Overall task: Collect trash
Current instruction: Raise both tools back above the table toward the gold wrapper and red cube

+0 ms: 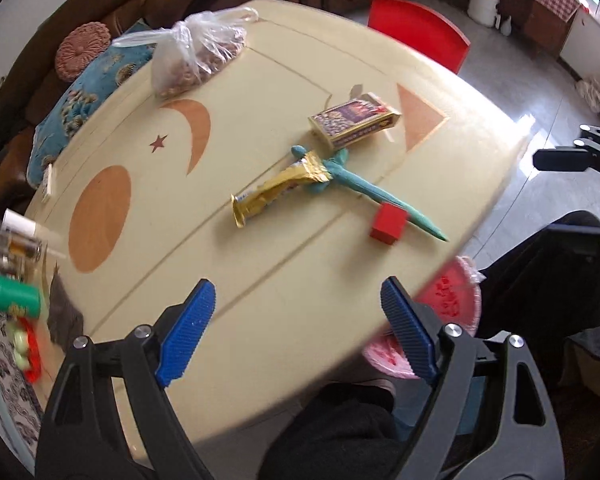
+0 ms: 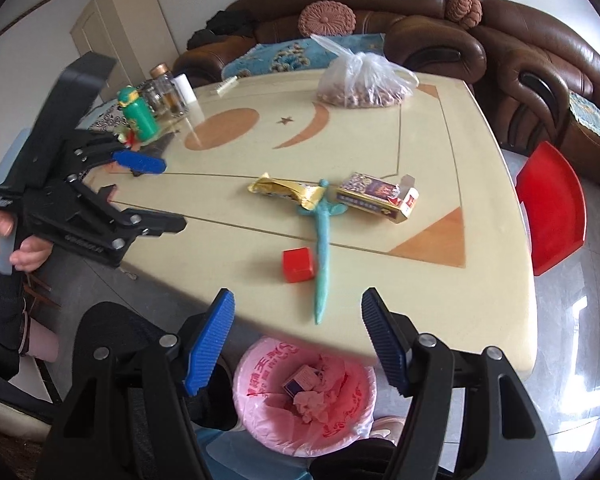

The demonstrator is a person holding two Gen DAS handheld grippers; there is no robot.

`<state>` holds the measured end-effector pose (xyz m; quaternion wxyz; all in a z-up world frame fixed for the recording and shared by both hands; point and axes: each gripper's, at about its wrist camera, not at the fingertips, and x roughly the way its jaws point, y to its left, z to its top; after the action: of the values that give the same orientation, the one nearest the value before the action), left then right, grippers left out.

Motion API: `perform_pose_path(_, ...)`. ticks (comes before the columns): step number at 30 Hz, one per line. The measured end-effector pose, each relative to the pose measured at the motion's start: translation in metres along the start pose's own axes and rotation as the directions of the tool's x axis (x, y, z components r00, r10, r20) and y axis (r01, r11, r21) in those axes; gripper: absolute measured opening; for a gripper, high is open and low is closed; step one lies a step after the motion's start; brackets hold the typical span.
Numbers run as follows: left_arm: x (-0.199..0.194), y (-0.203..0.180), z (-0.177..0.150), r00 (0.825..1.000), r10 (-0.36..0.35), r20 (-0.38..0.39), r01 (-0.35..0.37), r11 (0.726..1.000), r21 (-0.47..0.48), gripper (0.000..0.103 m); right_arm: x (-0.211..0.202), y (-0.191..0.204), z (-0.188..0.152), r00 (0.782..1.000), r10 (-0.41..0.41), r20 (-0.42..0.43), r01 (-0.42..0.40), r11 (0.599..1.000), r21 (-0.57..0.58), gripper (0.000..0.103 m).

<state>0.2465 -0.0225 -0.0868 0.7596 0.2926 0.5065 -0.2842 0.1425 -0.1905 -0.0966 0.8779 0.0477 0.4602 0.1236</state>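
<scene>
My left gripper [image 1: 296, 328] and right gripper [image 2: 298, 344] hang released, empty, above a cream table [image 2: 440, 300]. A gold wrapper [image 2: 288, 192] lies mid-table; the pink-lined bin [image 2: 268, 408] sits below the near edge, a brown sofa [image 2: 532, 56] beyond.

Bright daylight; glare on floor [image 1: 528, 120]; fisheye edges dark, warped; left-edge motion blur.

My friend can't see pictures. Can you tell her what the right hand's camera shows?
The right tongs hang open and empty above the near edge of a cream table, over a pink-lined trash bin already holding scraps. On the table lie a gold wrapper, a teal toy sword, a red cube and an opened small box. The left tongs hover at left.
</scene>
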Motion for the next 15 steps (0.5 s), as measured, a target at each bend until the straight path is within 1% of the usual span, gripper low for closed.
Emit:
perform_pose_path(3,0.024,0.013,0.019,0.999,-0.031,-0.021,0.031,0.999,0.006,0.083,0.019,-0.004,0.003,1.000,0.000,-0.025,0.000,1.000,-0.002,0.065)
perform_pose_path(5,0.040,0.019,0.029,0.998,-0.046,-0.036,0.047,0.998,0.029,0.083,0.033,-0.006,0.004,0.999,0.019,-0.040,-0.019,1.000,0.003,0.065)
perform_pose_path(9,0.071,0.023,0.042,0.996,-0.066,-0.064,0.073,0.991,0.112,0.083,0.061,-0.002,0.007,0.996,0.062,-0.064,-0.062,0.998,0.001,0.065)
perform_pose_path(11,0.082,0.025,0.047,0.994,-0.085,-0.068,0.094,0.986,0.137,0.083,0.073,0.001,0.008,0.994,0.086,-0.074,-0.087,0.996,-0.002,0.065)
perform_pose_path(15,0.098,0.032,0.057,0.992,-0.107,-0.069,0.117,0.980,0.164,0.083,0.088,0.002,0.009,0.991,0.100,-0.085,-0.101,0.995,-0.007,0.065)
